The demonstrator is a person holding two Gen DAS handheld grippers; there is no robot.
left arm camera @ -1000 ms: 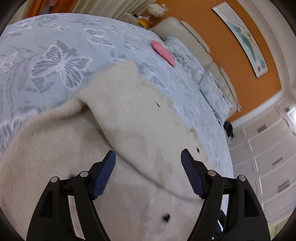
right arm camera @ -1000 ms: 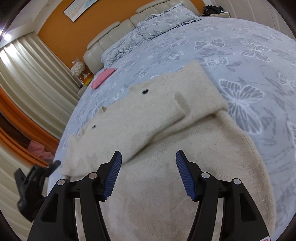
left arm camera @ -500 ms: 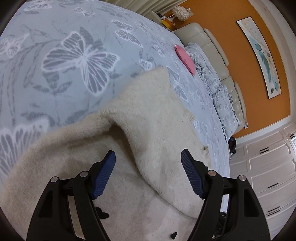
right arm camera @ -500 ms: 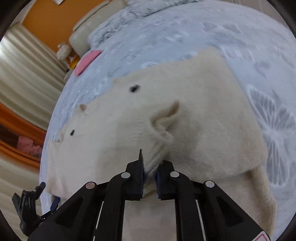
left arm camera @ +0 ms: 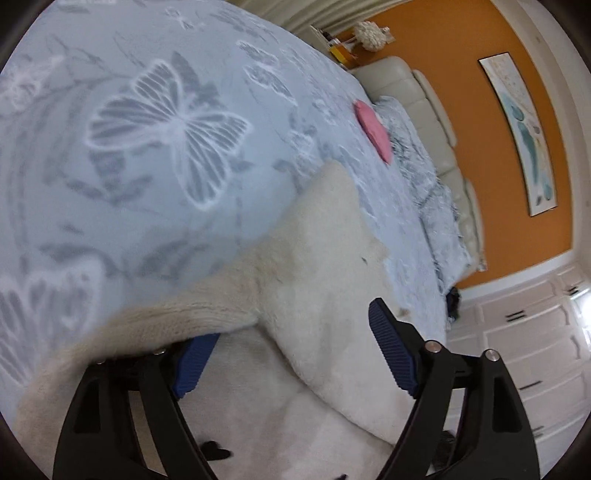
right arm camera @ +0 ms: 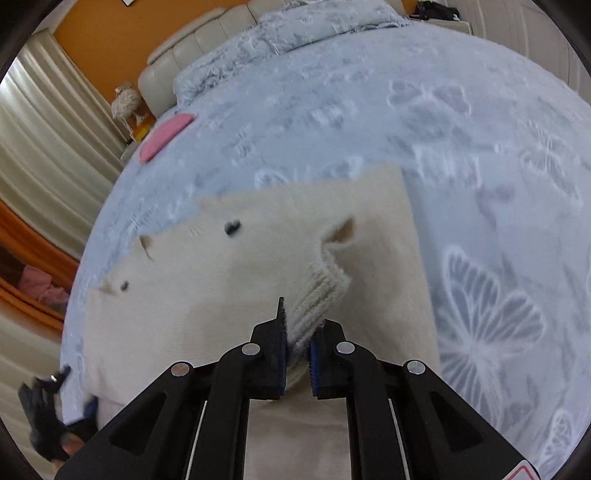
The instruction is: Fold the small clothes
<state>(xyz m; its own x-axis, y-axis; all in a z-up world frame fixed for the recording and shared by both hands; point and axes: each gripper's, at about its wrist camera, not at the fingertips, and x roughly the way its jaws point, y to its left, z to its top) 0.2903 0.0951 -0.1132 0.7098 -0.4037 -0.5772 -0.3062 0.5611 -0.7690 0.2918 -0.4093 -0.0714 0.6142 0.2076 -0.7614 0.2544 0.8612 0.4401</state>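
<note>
A cream knit sweater (left arm camera: 332, 240) with small black marks lies on the butterfly-print bedspread (left arm camera: 166, 122). My left gripper (left arm camera: 291, 325) is at its left side with jaws opening. One blue pad is tucked beneath a lifted ribbed edge (left arm camera: 177, 314), the other stands free above the fabric, and neither presses. In the right wrist view the sweater (right arm camera: 240, 295) spreads across the bedspread (right arm camera: 406, 110). My right gripper (right arm camera: 301, 325) is shut on the ribbed sleeve cuff (right arm camera: 321, 291), which it holds raised over the sweater's body.
A flat pink item (left arm camera: 373, 129) (right arm camera: 166, 136) lies near the pillows (right arm camera: 314, 29) and the padded cream headboard (left arm camera: 417, 96). Curtains (right arm camera: 48, 140) hang beyond the bed's left side. White wardrobe doors (left arm camera: 535, 332) stand beyond the bed's far side.
My right gripper went from open to shut on the sleeve cuff and has carried it over the sweater. My left gripper shifted to the sweater's edge, one pad now under the ribbed fabric.
</note>
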